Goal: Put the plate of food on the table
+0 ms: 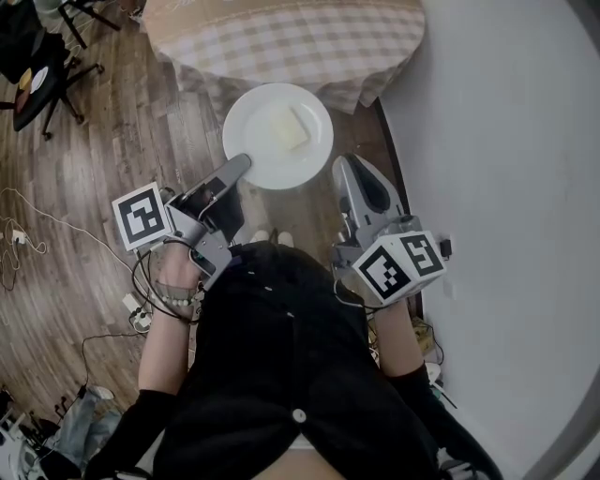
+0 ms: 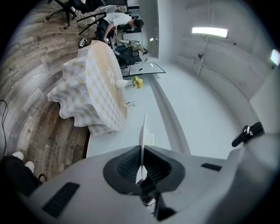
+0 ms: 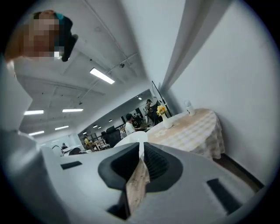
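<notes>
Left hand-held gripper (image 1: 242,162) pinching, thin round white plate (image 1: 261,141)

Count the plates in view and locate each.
1. The plate is held by its rim in the left gripper and right gripper, short of the table. Others could be hidden.

Plate (image 1: 277,136) looked white, smooth, faintly glossy, ceramic-like. Food (image 1: 290,127) on it was a pale yellow block, matt. Far surface (image 1: 281,28) was covered by a beige-and-white checked cloth (image 1: 216,70), soft, hanging in folds. Floor (image 1: 84,159), left, was brown wood planking, grain visible, low sheen. Wall (image 1: 506,141), right, was plain white, smooth, matt. Left tongs (image 1: 240,165) and right tongs (image 1: 345,169) had grey moulded plastic shells, matt; pads (image 2: 129,165) were black, finely ribbed, rubber-like. Marker cubes (image 1: 141,216) carried flat black-and-white print, no shine. Near garment (image 1: 281,356) was black cloth, matt.
</notes>
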